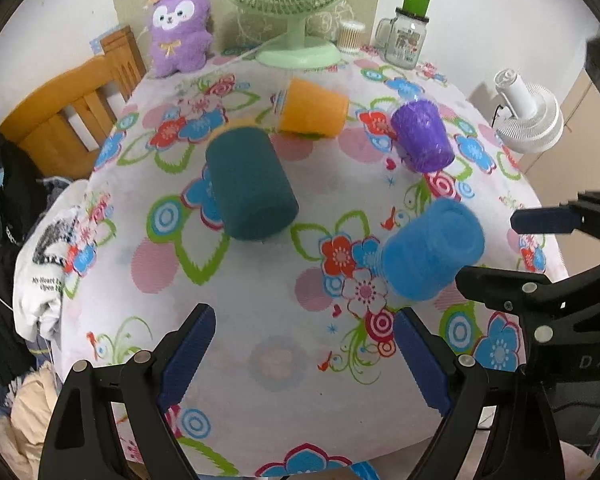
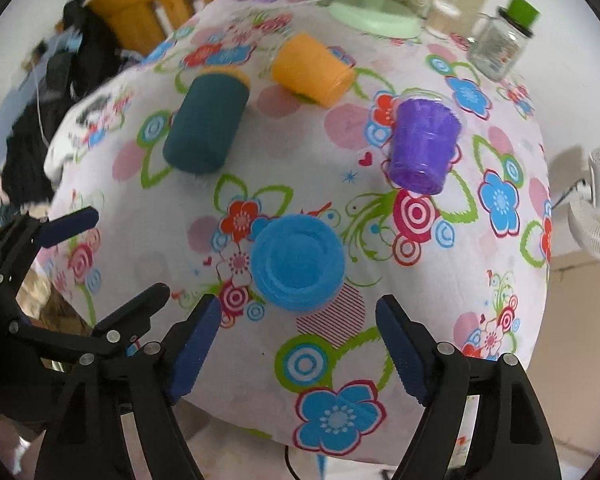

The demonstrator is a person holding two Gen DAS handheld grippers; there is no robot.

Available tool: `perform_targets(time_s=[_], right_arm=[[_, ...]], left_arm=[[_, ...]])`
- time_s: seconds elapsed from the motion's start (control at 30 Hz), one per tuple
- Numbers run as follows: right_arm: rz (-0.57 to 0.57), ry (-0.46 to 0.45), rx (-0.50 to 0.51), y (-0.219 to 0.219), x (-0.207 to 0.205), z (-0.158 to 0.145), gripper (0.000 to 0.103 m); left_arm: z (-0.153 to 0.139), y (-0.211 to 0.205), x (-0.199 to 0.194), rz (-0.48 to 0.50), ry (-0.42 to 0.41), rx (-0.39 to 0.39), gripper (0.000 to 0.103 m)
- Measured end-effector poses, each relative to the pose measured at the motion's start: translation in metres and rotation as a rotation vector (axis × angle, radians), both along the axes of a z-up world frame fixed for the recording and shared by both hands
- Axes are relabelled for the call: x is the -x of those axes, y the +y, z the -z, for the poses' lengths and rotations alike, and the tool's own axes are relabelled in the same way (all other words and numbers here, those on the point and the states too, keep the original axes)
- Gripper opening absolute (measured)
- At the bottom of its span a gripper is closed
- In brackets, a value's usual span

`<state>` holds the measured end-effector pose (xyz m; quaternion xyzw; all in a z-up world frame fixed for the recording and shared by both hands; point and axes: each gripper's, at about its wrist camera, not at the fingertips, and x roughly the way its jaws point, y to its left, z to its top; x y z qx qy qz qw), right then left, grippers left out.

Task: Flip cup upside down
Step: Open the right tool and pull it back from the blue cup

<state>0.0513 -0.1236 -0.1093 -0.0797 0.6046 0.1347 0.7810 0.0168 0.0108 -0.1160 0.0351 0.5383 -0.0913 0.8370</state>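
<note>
Four cups stand upside down on the floral tablecloth point(image 1: 260, 320): a light blue one point(image 1: 432, 250) point(image 2: 298, 258) nearest, a dark teal one point(image 1: 248, 184) point(image 2: 206, 120), an orange one point(image 1: 312, 108) point(image 2: 312, 68) and a purple one point(image 1: 422, 136) point(image 2: 422, 146). My left gripper point(image 1: 304, 356) is open and empty, low over the cloth, left of the light blue cup. My right gripper point(image 2: 300, 348) is open and empty, just in front of the light blue cup; it also shows at the right edge of the left wrist view point(image 1: 520, 248).
At the table's back stand a green fan point(image 1: 296, 8), a purple plush toy point(image 1: 180, 28), a jar of cotton swabs point(image 1: 350, 36) and a glass mug with a green lid point(image 1: 408, 36). A wooden chair point(image 1: 72, 108) is left, a white fan point(image 1: 528, 112) right.
</note>
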Motion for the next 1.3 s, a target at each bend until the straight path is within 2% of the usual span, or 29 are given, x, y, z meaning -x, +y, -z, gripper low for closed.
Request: perform_targets(time_s=[0.27, 0.43, 0.67, 0.8, 1.03, 1.17, 1.3], right_arm=[[0.152, -0.141, -0.031, -0.022, 0.015, -0.035, 0.082], [0.225, -0.237, -0.028, -0.032, 0.028, -0.058, 0.089], [0.294, -0.313, -0.041, -0.042, 0.038, -0.077, 0.094], [0.319, -0.353, -0.028, -0.044, 0.048, -0.083, 0.095], [0.359, -0.356, -0.036, -0.049, 0.062, -0.081, 0.096], [0.369, -0.367, -0.035, -0.05, 0.072, -0.081, 0.096], [0.388, -0.385, -0.033, -0.054, 0.078, -0.084, 0.096]], left_arm=[[-0.044, 0.0, 0.001, -0.003, -0.073, 0.024, 0.096], [-0.062, -0.006, 0.004, 0.001, -0.096, 0.061, 0.097], [-0.082, -0.005, 0.006, -0.036, -0.11, 0.133, 0.098], [-0.09, -0.008, 0.011, -0.06, -0.13, 0.121, 0.099], [-0.091, -0.007, 0.02, -0.117, -0.126, 0.096, 0.099], [-0.097, -0.013, 0.029, -0.113, -0.165, 0.026, 0.099], [-0.099, -0.014, 0.033, -0.118, -0.152, 0.051, 0.099]])
